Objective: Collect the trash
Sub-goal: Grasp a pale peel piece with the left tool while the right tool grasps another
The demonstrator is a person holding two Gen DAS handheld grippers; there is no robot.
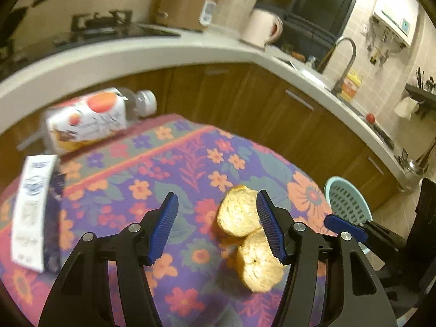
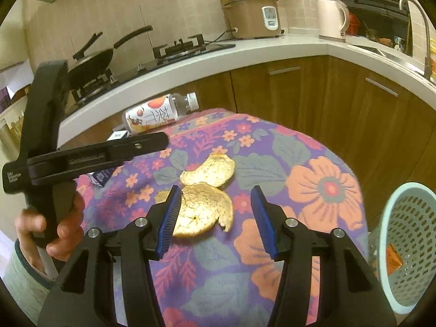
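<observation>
Left wrist view: the left gripper [image 1: 218, 229] is wide open above the flowery table [image 1: 190, 163], holding nothing. Two pieces of orange peel [image 1: 239, 212] lie near the table's middle, beside its right finger. A plastic bottle [image 1: 90, 117] lies at the far edge and a small carton [image 1: 32, 209] near the left edge. The right gripper [image 2: 215, 218] is wide open too, over the peel. A blue basket [image 2: 408, 245] sits past the right edge.

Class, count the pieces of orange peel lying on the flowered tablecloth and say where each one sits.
2. One peel piece lies farther back toward the bottle; the other peel piece lies nearer, by the right gripper. They overlap, so smaller scraps could be hidden.
</observation>
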